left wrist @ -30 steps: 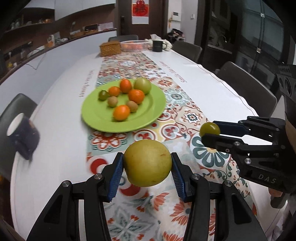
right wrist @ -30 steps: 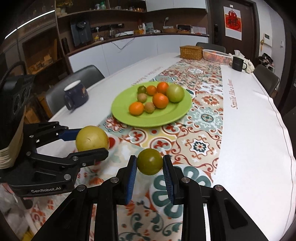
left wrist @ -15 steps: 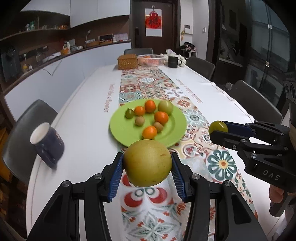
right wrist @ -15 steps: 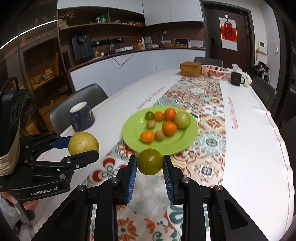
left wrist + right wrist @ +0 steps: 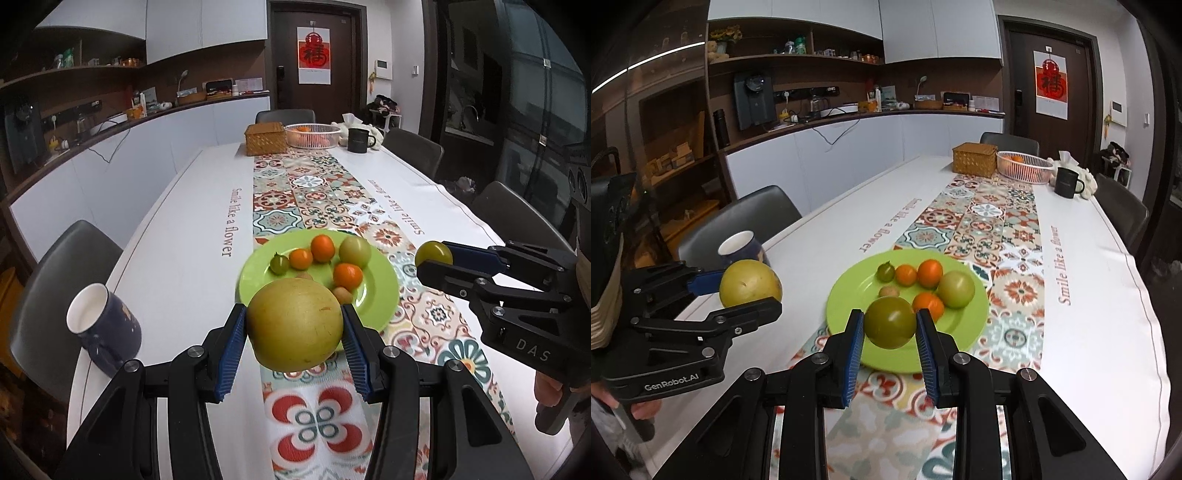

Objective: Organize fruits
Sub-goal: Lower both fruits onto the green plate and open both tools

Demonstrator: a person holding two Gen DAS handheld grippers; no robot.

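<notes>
Two grippers, each clamped on a fruit, above the green plate point(image 5: 971, 325).

The left gripper point(image 5: 293, 326), marked "GenRobot.AI" in the right wrist view, has its blue pads pressed on a large yellow-green pear point(image 5: 294, 325); the right gripper point(image 5: 890, 326), lettered "DAS" in the left wrist view, is clamped on a small green tomato point(image 5: 890, 322). Both fruits hang in the air at the near edge of the plate, which holds oranges, kiwis, a green tomato and a greenish apple on the patterned runner point(image 5: 314, 192). The white tablecloth point(image 5: 177, 258) reads "Smile like a flower". A navy mug point(image 5: 101, 332) stands at the left; a red character poster point(image 5: 314, 55) hangs on the door.
</notes>
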